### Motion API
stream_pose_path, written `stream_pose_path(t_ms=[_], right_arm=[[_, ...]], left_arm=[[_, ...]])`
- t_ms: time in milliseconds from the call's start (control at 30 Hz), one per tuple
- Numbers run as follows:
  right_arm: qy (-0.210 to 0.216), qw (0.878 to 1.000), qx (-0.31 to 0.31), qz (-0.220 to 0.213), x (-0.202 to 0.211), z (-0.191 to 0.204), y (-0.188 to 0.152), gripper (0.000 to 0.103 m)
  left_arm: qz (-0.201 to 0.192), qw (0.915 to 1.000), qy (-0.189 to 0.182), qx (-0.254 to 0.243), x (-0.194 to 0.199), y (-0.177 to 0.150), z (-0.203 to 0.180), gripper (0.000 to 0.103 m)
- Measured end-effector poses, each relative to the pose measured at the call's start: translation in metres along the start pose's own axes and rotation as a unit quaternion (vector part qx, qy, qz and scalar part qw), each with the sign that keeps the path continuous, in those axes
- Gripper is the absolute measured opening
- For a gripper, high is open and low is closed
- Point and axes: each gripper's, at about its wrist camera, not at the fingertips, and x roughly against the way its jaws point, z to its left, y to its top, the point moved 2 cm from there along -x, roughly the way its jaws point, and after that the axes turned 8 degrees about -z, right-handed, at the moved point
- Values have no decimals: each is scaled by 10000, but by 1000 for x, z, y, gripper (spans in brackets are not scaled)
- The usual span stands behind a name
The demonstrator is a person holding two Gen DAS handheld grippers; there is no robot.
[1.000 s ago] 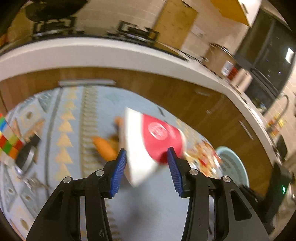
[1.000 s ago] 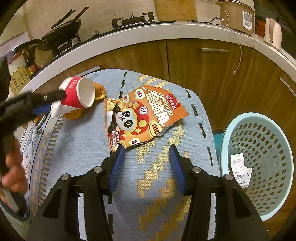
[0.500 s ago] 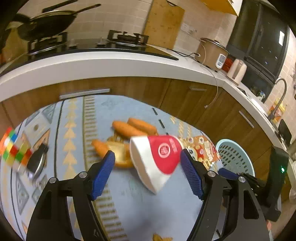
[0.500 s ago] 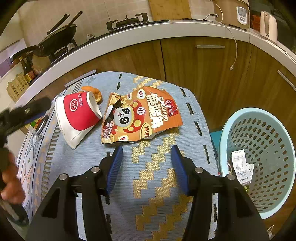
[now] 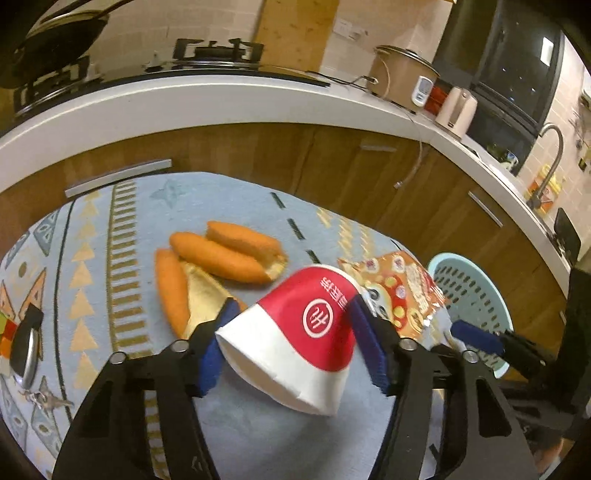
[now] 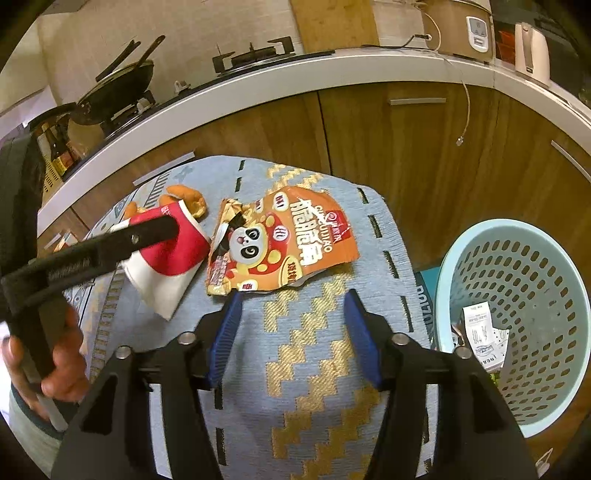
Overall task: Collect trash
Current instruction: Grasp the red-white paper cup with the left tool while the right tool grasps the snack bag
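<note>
Paper cup [image 5: 295, 343] sideways, rim rearward

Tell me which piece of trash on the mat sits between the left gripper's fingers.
The red and white paper cup, flattened and lying on its side. The orange snack bag lies beside it with no gripper around it.

place: home kitchen | cooking: gas hob [image 5: 218, 51] and wok [image 6: 122, 86] on white counter [image 5: 221, 103]; rice cooker [image 5: 400, 79]; kettle [image 6: 532, 51] | fittings: wooden cabinets [image 6: 388, 136]; tap [image 5: 550, 155]; tiled wall [image 5: 177, 18]
</note>
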Motion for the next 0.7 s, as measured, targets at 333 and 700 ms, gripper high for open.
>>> stream_pose_path(t_ms=[333, 700], right_arm=[[-287, 9994, 91, -151, -17, -15, 36, 66], [-81, 9996, 44, 273, -57, -15, 45, 59]], left_arm=[[11, 9999, 75, -132, 2, -17, -22, 38], [-160, 9995, 253, -67, 10, -21, -23, 31]])
